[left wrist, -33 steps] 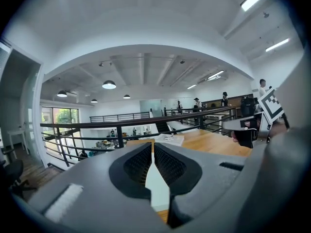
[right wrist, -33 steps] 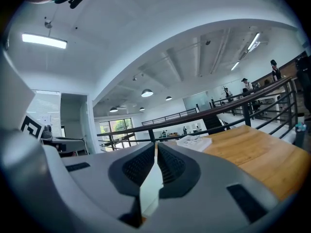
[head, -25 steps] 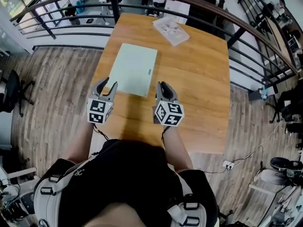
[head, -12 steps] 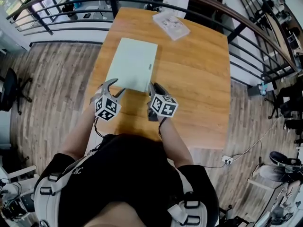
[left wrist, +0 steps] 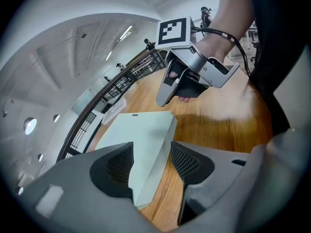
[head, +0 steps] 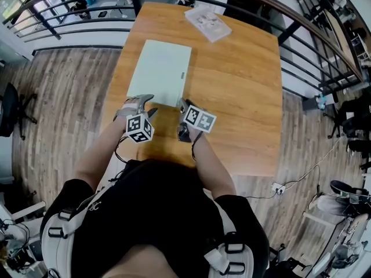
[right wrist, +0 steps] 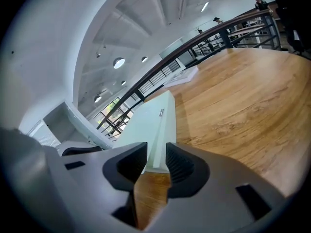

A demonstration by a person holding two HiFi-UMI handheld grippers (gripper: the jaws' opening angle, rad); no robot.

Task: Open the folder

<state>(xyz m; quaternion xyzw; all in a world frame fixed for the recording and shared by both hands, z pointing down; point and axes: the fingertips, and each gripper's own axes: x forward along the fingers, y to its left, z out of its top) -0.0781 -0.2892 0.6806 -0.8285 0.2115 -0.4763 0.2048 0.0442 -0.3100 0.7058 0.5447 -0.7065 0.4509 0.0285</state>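
Observation:
A pale green folder (head: 159, 71) lies shut and flat on the wooden table (head: 243, 97). My left gripper (head: 145, 105) is at its near left corner and my right gripper (head: 182, 106) at its near right corner. In the left gripper view the folder's corner (left wrist: 146, 144) lies between the jaws of the left gripper (left wrist: 150, 164). They are opening and the pads stand clear of it. The right gripper (left wrist: 167, 89) hangs just beyond. In the right gripper view the folder's near edge (right wrist: 158, 125) runs between the opening jaws of the right gripper (right wrist: 155, 165), with gaps on both sides.
A clear plastic packet (head: 207, 23) lies at the table's far end. A dark railing (head: 75, 22) curves round the far and right sides. The table's left edge is close to my left gripper. An office chair (head: 11, 109) stands on the wooden floor at the left.
Both grippers have come down and forward to the folder's near edge. Their jaws have spread wider, and the left gripper has rolled.

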